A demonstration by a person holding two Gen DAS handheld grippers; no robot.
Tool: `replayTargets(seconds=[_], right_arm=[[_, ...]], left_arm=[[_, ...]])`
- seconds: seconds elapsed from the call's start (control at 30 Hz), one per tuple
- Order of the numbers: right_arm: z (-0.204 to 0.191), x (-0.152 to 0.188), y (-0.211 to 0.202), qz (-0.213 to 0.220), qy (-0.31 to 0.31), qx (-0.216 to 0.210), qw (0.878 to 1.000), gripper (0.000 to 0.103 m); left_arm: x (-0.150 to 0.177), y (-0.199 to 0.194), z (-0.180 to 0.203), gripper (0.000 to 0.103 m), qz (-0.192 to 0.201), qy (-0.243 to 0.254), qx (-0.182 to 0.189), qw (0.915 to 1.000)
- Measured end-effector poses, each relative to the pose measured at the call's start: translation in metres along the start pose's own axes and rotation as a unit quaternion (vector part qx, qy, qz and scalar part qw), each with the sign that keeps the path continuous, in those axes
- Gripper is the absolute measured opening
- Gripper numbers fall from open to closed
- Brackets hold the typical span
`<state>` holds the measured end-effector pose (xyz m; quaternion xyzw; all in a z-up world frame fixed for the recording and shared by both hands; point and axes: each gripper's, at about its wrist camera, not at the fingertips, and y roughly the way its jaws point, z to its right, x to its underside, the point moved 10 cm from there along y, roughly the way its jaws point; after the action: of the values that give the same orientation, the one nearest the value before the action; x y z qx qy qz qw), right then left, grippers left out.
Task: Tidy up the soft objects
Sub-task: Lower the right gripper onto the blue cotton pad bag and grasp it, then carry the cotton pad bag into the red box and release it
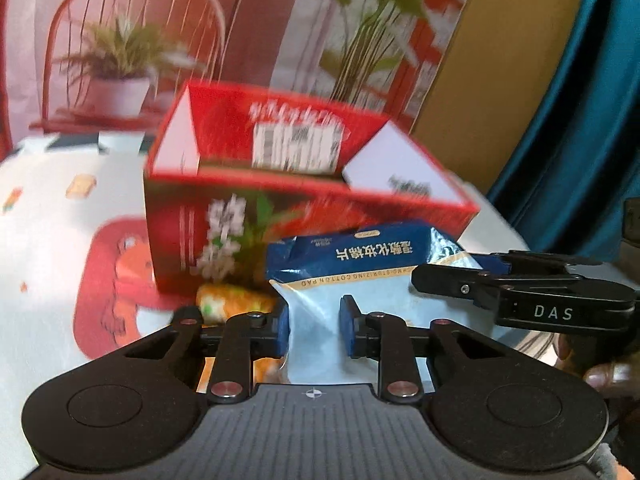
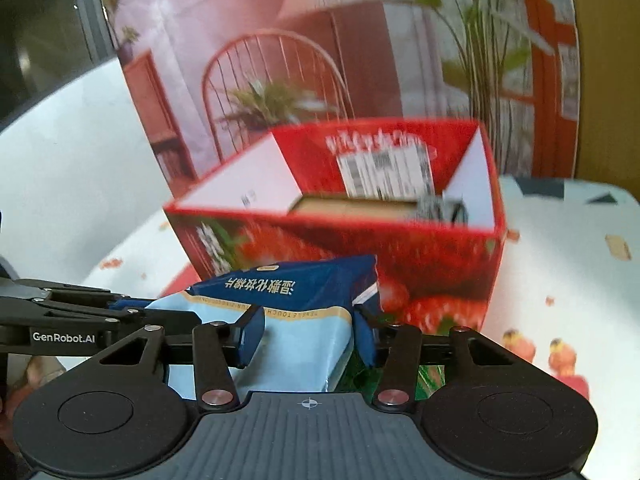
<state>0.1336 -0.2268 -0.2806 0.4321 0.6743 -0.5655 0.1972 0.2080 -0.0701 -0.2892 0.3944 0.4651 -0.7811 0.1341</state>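
A blue and pale blue bag of cotton pads (image 1: 360, 256) (image 2: 296, 288) hangs just above the table, held from both ends. My left gripper (image 1: 315, 326) is shut on its pale lower part, and the plastic creases inward between the blue pads. My right gripper (image 2: 307, 338) is shut on the bag's other end, with a pad against each side. Each gripper shows in the other's view: right fingers (image 1: 452, 286) reach in from the right, left fingers (image 2: 80, 308) from the left. Directly behind the bag stands an open red strawberry-print box (image 1: 280, 200) (image 2: 360, 240).
An orange and green packet (image 1: 232, 300) lies under the bag in front of the box. A white tablecloth (image 1: 48, 240) with cartoon prints covers the table. Behind it hangs a printed backdrop (image 1: 132, 40) of a chair and plants, with a teal curtain (image 1: 580, 120) to the right. A grey item (image 2: 440, 208) lies in the box.
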Motion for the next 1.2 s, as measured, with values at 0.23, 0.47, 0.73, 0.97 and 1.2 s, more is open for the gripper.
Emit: replayTargets(seconds=[0.23, 0.47, 0.73, 0.97, 1.2], right_arm=[[-0.009, -0.036, -0.024, 0.029, -0.021, -0.020, 0.999, 0.044], [-0.016, -0.062, -0.038, 0.055, -0.046, -0.028, 0.997, 0.044], [-0.001, -0.097, -0.006, 0.042, -0.069, -0.016, 0.997, 0.043], [0.025, -0.127, 0.050, 0.005, -0.106, 0.020, 0.994, 0.043], [0.051, -0.141, 0.099, -0.029, -0.104, 0.045, 0.993, 0.043]], left_arm=[[-0.034, -0.027, 0.013, 0.027, 0.054, 0.011, 0.012, 0.9984], [-0.060, -0.042, 0.018, 0.027, 0.088, 0.018, 0.016, 0.9958], [-0.098, -0.008, 0.005, 0.027, 0.078, 0.039, -0.006, 0.9961], [-0.132, 0.051, -0.019, 0.027, 0.043, 0.039, -0.022, 0.9981], [-0.150, 0.088, -0.020, 0.027, 0.023, 0.056, -0.035, 0.9976]])
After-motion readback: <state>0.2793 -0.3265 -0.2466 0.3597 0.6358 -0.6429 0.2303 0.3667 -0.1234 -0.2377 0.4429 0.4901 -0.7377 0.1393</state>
